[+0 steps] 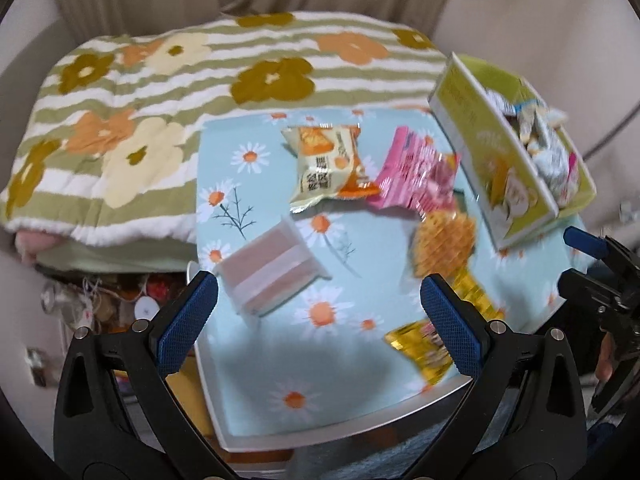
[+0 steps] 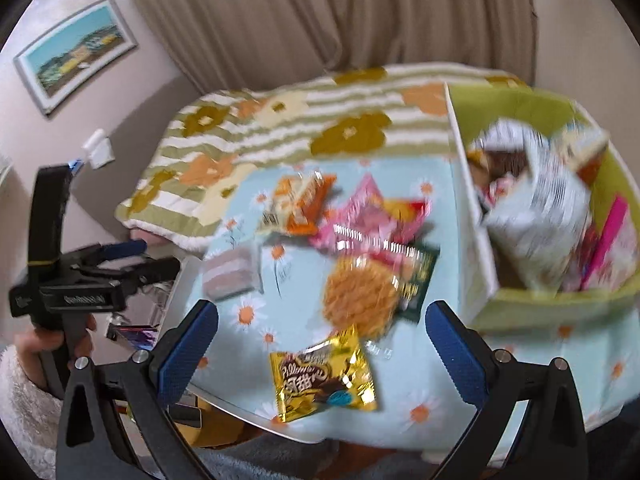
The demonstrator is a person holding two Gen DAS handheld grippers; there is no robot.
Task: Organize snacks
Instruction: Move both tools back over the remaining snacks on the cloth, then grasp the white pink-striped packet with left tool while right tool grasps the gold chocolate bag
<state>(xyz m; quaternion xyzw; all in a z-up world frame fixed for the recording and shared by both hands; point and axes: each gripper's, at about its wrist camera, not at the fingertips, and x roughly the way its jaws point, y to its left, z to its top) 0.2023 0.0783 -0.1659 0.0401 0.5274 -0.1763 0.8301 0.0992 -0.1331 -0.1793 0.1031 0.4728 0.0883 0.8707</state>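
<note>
Here both claws, left claw (image 1: 316, 312) and right claw (image 2: 320, 340), gape empty over the table (image 1: 256, 420) edge.

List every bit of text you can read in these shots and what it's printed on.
"Pillows": gold snack packet, brown script; the large characters below it are too blurred to read.
Cream-and-orange packet: dark Chinese characters, blurred, not readable.
Pink packet: print smeared, unreadable.
Green box: side lettering too blurred.
Left gripper body: white lettering, illegible.
</note>
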